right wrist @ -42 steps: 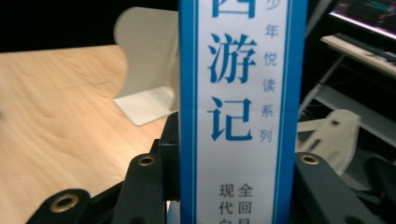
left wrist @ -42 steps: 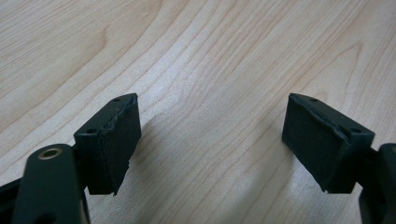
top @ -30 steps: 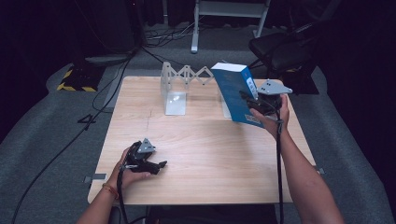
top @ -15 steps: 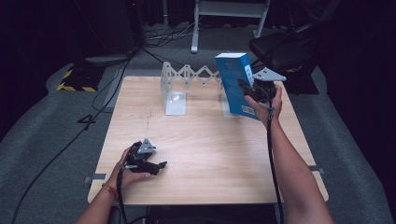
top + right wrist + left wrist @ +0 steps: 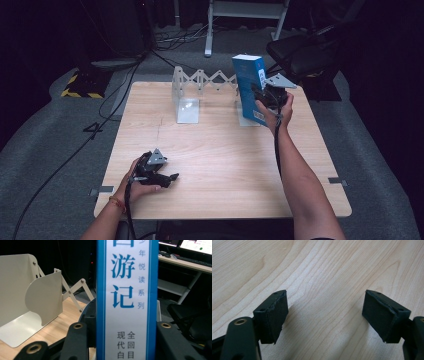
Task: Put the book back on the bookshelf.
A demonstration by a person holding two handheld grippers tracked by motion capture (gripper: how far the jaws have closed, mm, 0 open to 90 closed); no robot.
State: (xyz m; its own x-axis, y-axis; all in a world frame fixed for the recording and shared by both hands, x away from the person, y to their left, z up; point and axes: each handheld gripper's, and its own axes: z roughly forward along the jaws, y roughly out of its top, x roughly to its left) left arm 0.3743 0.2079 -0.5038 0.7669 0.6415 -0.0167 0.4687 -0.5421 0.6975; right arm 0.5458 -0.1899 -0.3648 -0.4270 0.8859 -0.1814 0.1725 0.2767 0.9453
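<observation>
A person sat at a light wooden table (image 5: 220, 165), both forearms reaching in from the near edge, each hand holding a black two-jaw gripper.

The right arm stretched far forward and slightly inward across the table's right side, the forearm nearly straight and the wrist raised. The right gripper (image 5: 261, 97) was clamped on a tall blue boxed book (image 5: 251, 87), holding it upright near the table's far edge, its lower end at the right-hand plate of a white expanding metal book rack (image 5: 200, 87). In the right gripper view, the book's (image 5: 127, 297) spine stood vertical between the two jaws, blue at the edges with a white panel of Chinese characters, and the rack's (image 5: 37, 300) curved plates and scissor links stood to one side.

The left arm was short and bent, the hand resting low at the table's near left corner, well apart from the book. The left gripper (image 5: 167, 177) lay almost flat and pointed toward the table's middle. In the left gripper view, its jaws were spread wide over bare wood grain, with nothing between them.
</observation>
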